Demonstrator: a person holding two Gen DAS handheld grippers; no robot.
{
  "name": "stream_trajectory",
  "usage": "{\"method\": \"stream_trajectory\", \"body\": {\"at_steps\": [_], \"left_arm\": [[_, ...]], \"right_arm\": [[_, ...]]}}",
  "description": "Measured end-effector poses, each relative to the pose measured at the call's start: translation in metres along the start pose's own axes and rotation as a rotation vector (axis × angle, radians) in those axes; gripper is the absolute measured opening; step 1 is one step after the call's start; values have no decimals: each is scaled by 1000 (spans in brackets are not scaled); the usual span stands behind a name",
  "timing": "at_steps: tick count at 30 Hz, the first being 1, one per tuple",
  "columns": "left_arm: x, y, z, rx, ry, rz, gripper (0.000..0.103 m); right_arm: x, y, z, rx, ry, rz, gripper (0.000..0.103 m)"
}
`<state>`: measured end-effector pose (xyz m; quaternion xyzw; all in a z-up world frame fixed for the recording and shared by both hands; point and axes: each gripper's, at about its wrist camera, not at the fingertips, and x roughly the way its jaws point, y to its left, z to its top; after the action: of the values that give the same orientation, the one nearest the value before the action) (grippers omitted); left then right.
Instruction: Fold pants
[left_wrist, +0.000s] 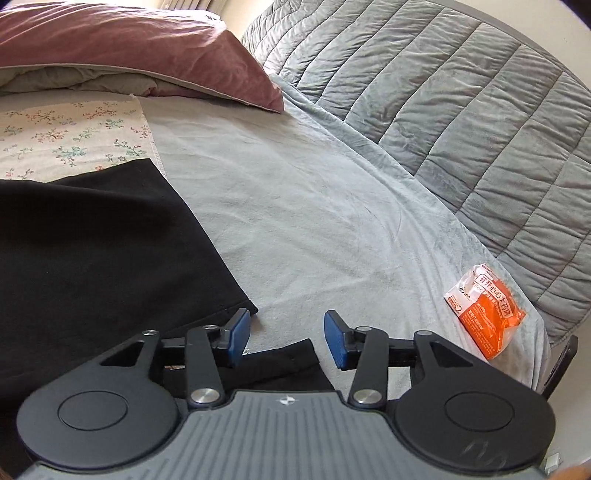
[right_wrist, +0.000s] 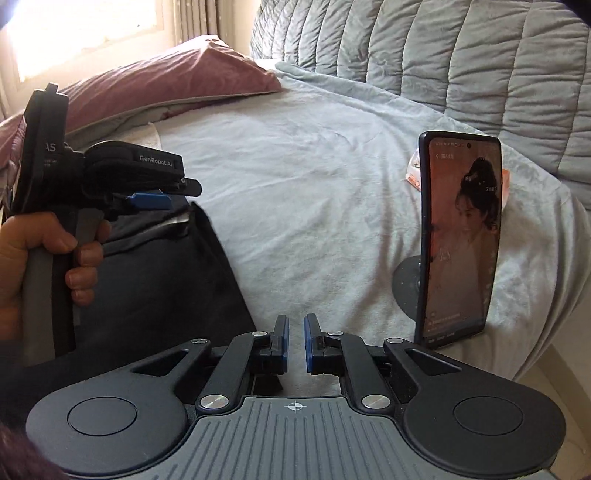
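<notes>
Left of the left gripper's (left_wrist: 284, 338) wide-open jaws, the black pants (left_wrist: 96, 251) lie spread on the bed (left_wrist: 295, 206), their hem corner just beside the left blue pad (left_wrist: 236, 334) and a dark fold lying under the gap. To the right of those jaws, well apart, an orange packet (left_wrist: 487, 314) rests near the quilted grey blanket (left_wrist: 461, 110). Further right, the right gripper (right_wrist: 295, 343) has its jaws nearly closed with a narrow gap, gripping nothing, pants to their left and a standing phone (right_wrist: 460, 240) to their right.
</notes>
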<state>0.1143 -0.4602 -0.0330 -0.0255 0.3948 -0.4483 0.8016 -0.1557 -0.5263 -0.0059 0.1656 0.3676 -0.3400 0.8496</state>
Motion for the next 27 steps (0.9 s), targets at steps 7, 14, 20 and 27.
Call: {"method": "stream_trajectory", "body": {"at_steps": [7,14,20,27], "left_arm": [[-50,39,-5,54,-24,103,88],[-114,92,-24,16,-56,225,102],[-134,118,-5,83,-73,338,103],[-91,110,71,193,30,319,103]], "right_arm": [[10,25,9,-36,-5,106,45],[21,55,20,-52,-14,193,59],[43,74,31,-16,-25,268,62],[95,85,79,76,0,260,62]]}}
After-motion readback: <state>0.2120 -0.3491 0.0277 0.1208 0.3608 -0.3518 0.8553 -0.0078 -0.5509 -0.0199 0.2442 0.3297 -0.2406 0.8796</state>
